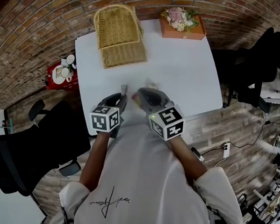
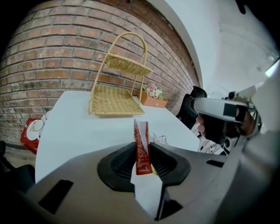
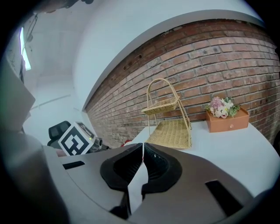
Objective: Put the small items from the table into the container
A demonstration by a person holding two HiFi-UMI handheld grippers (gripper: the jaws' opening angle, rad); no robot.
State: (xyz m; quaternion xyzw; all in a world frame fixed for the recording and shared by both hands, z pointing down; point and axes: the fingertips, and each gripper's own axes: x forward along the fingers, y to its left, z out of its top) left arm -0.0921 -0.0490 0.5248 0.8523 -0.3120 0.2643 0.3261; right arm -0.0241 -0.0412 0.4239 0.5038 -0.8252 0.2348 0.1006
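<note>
Head view: left tool (image 1: 121, 100) and right tool (image 1: 141, 96) side by side over near edge of white table (image 1: 189, 74). Wicker basket (image 1: 118, 35) well apart, at far side.

Left gripper view: left tool clamped on red sachet (image 2: 141, 148), which stands upright between the pads, gripped low. Sachet judged light, thin, floppy, with slick film. Flat faces suit the pinch; go gentle, it may burst. Clear-wrapped item (image 2: 160, 139) lies on table beyond.

Right gripper view: right tool closed, pads together, nothing held.
</note>
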